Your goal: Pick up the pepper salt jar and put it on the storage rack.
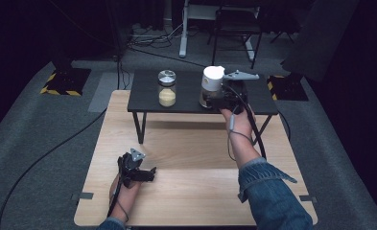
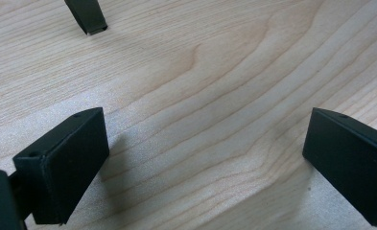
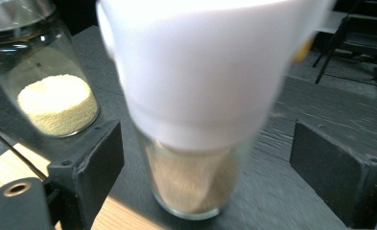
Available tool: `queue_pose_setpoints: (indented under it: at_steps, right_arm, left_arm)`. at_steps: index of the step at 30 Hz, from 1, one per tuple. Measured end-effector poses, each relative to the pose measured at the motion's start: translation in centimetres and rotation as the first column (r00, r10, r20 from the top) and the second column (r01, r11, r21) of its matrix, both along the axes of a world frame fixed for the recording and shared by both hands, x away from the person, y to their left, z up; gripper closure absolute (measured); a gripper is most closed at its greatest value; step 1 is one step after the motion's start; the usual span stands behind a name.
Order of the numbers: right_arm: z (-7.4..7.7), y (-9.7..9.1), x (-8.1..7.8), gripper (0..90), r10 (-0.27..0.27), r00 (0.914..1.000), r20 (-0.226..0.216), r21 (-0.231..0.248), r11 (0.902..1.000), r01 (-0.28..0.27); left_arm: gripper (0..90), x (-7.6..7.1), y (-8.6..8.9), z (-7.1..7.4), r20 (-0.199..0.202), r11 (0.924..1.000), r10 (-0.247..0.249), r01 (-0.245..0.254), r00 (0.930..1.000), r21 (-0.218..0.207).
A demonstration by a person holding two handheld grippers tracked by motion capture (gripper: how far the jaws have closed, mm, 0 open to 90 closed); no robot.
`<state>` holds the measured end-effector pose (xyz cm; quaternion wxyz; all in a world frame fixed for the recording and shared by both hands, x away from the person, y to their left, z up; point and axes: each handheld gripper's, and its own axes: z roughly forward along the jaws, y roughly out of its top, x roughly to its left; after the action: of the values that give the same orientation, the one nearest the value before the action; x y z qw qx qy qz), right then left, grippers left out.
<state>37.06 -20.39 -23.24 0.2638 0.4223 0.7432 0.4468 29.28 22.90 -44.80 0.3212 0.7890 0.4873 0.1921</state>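
The wooden table (image 1: 191, 191) carried a low black stand (image 1: 186, 98) at its far edge. On the stand stood two glass jars, near each other but apart. The left jar (image 1: 167, 88) had a metal lid and held pale yellow grain. The right jar (image 3: 195, 184) held brownish grain, and a white cup (image 3: 200, 72) sat in its mouth, somewhat tilted; whether the cup was loose or seated could not be told.

The right gripper (image 3: 207, 167) was at this jar, jaws spread to either side of the glass without touching it. The left gripper (image 2: 203, 158) lay on the table near the front, jaws wide apart, nothing between them.

Judgement: the jar is rigid, smooth and breakable, moderately heavy with its fill, and top-heavy under the cup. It is best held on the glass wall below the cup, squarely and firmly; the cup would likely slip or topple.
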Motion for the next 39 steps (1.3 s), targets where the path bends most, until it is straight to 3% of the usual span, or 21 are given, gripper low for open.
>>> queue_pose_setpoints:
  at_steps: [7, 13, 14, 26, 31, 39]
  right_arm:
    - [-0.2, -2.0, -3.2, 10.9, 0.004, 0.9993, 0.037, 0.008, 1.0000, -0.004]
    - [-1.0, -4.1, -5.1, 10.9, -0.004, 0.9993, 0.038, 0.026, 0.9997, 0.003]
    - [-1.3, -5.1, -5.8, 10.9, -0.007, 0.9993, 0.036, 0.038, 0.9993, 0.006]
    - [-3.1, -10.5, -8.3, 10.2, -0.035, 0.9993, 0.012, 0.053, 0.9980, 0.034]
    - [-4.8, -13.3, -9.1, 9.6, -0.043, 0.9987, 0.027, 0.060, 0.9973, 0.042]
    - [-7.2, -16.8, -10.1, 9.3, -0.074, 0.9972, 0.010, 0.034, 0.9967, 0.073]
  left_arm:
    - [1.9, 0.0, 0.0, 0.0, 0.000, 1.0000, 0.001, -0.001, 1.0000, -0.001]
    - [1.9, 0.0, 0.0, 0.0, 0.000, 1.0000, 0.000, 0.000, 1.0000, -0.002]
    - [1.9, 0.0, 0.0, 0.0, 0.000, 1.0000, -0.001, 0.001, 1.0000, 0.001]
    - [1.9, 0.0, 0.0, 0.0, 0.001, 1.0000, 0.001, -0.001, 1.0000, 0.000]
    - [1.9, 0.0, 0.0, 0.0, 0.001, 1.0000, 0.003, -0.003, 1.0000, 0.000]
    - [1.9, -0.1, -0.1, 0.0, 0.000, 1.0000, 0.007, -0.007, 1.0000, 0.002]
